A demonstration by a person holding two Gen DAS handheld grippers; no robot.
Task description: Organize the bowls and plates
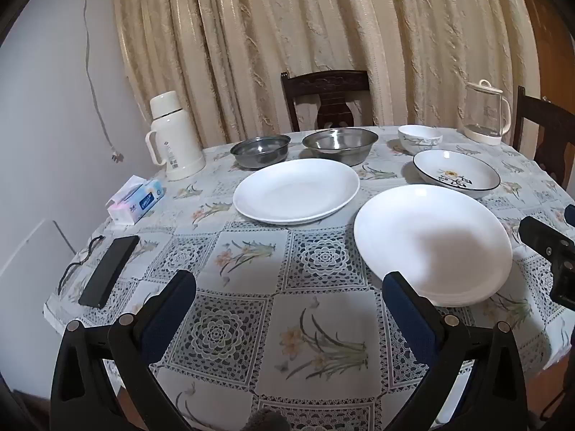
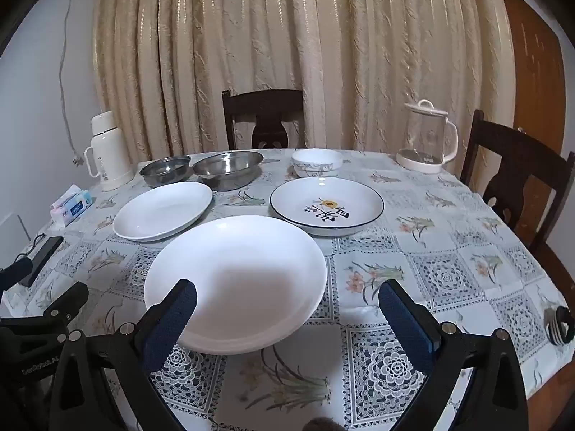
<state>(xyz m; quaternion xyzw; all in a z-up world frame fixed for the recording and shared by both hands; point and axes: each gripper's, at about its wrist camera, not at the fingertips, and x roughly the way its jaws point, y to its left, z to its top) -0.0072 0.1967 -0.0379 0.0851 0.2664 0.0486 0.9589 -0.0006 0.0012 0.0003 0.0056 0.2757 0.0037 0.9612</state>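
Both my grippers, left (image 1: pixel 289 292) and right (image 2: pixel 287 301), hang spread wide and empty, since nothing is stacked yet. The near plate (image 2: pixel 235 283), smooth white ceramic, lies just ahead of my right fingers; a second plate (image 2: pixel 163 210) beyond-left, steel bowls (image 2: pixel 228 168) farthest, on lace-patterned cloth (image 2: pixel 449 251).

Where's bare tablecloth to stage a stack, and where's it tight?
Free: the right side, between the blue-rimmed painted plate, the glass kettle and the table edge; also the near strip left of the near white plate. Crowded: the back row, two steel bowls and the small patterned bowl.
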